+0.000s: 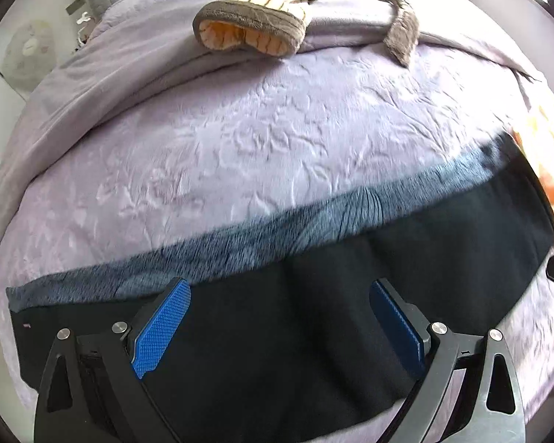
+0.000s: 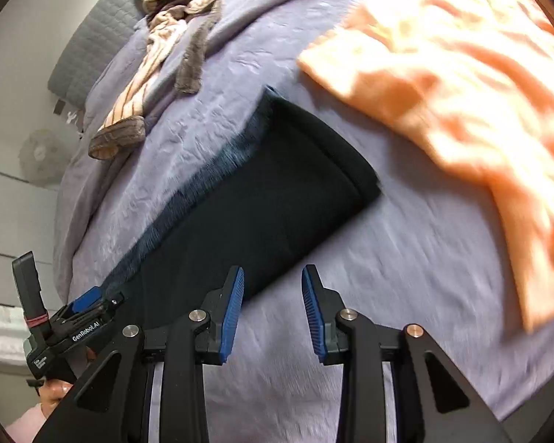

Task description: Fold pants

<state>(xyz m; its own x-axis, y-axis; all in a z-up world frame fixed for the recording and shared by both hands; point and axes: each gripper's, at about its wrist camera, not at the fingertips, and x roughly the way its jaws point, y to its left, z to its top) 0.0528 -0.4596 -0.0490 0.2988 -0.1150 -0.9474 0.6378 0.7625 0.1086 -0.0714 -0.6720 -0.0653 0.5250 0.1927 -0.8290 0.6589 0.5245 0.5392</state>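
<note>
Black pants lie folded lengthwise in a long strip on the lilac bedspread, with a fuzzy blue-grey lining showing along their far edge. My left gripper is open and empty just above the strip's middle. In the right wrist view the pants run from lower left to a folded end at the centre. My right gripper is open and empty above the bedspread, its left finger over the pants' near edge. The left gripper shows at the lower left, over the pants' other end.
A beige striped garment with brown cuffs lies at the head of the bed, also in the right wrist view. An orange garment lies to the right of the pants. A grey headboard and a fan stand at left.
</note>
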